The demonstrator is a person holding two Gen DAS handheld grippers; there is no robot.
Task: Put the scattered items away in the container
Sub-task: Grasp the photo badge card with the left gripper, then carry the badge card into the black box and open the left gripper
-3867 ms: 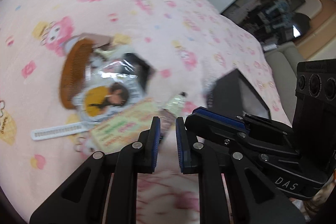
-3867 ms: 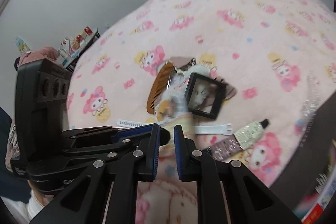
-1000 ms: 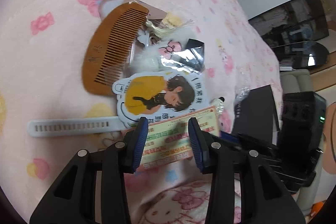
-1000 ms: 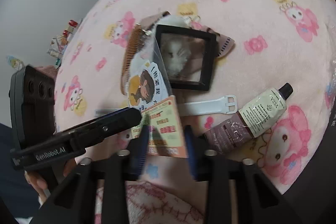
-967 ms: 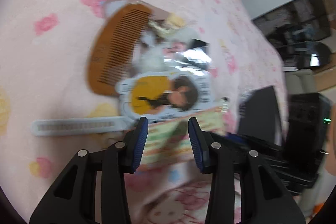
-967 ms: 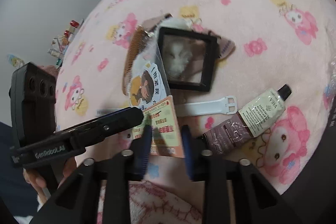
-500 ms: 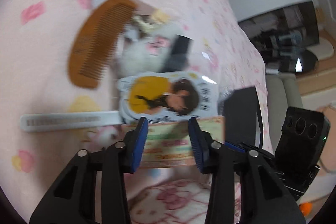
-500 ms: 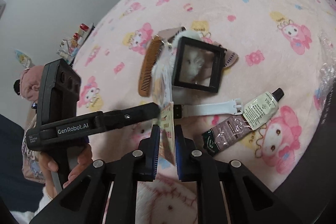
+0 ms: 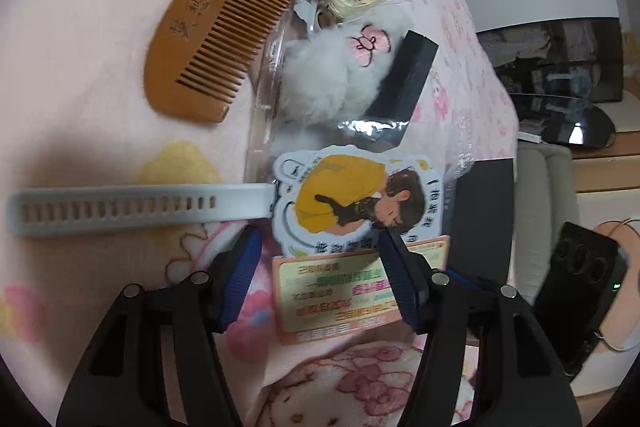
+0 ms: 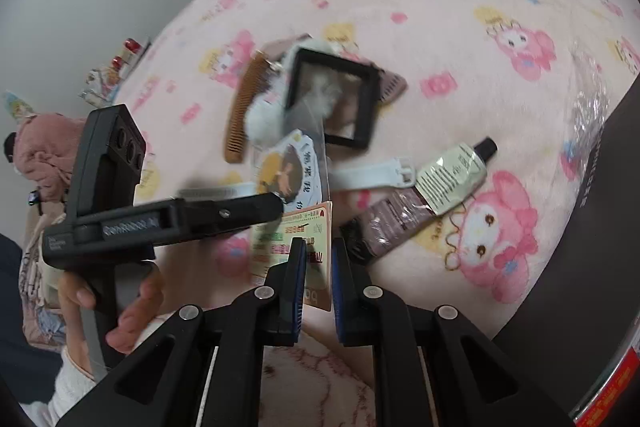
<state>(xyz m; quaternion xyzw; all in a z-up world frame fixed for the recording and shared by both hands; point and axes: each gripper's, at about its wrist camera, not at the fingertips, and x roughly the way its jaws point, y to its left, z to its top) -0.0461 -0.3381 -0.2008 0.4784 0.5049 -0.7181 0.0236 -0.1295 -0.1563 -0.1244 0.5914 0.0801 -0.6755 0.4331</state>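
Scattered items lie on a pink cartoon blanket. My left gripper [image 9: 320, 267] is open, its fingers straddling an orange-edged printed card [image 9: 340, 291] below a die-cut sticker of a figure in yellow [image 9: 356, 199]. My right gripper [image 10: 319, 259] is shut on that card's edge [image 10: 296, 227]. Nearby lie a brown wooden comb [image 9: 224, 27], a white strap [image 9: 120, 207], a white fluffy pouch [image 9: 336, 75] and a black square frame [image 10: 336, 99]. A cream tube [image 10: 424, 195] lies right of the card. The black container [image 9: 480, 219] stands at the right.
The container's dark wall [image 10: 600, 207] fills the right edge of the right wrist view, with crinkled clear plastic [image 10: 588, 99] by it. A shelf with small items [image 10: 112, 75] stands beyond the bed. A sofa and dark cabinet [image 9: 560, 67] are far right.
My left gripper has opened wider and moved closer over the card and sticker. My right gripper stays shut on the card, which now lies flatter.
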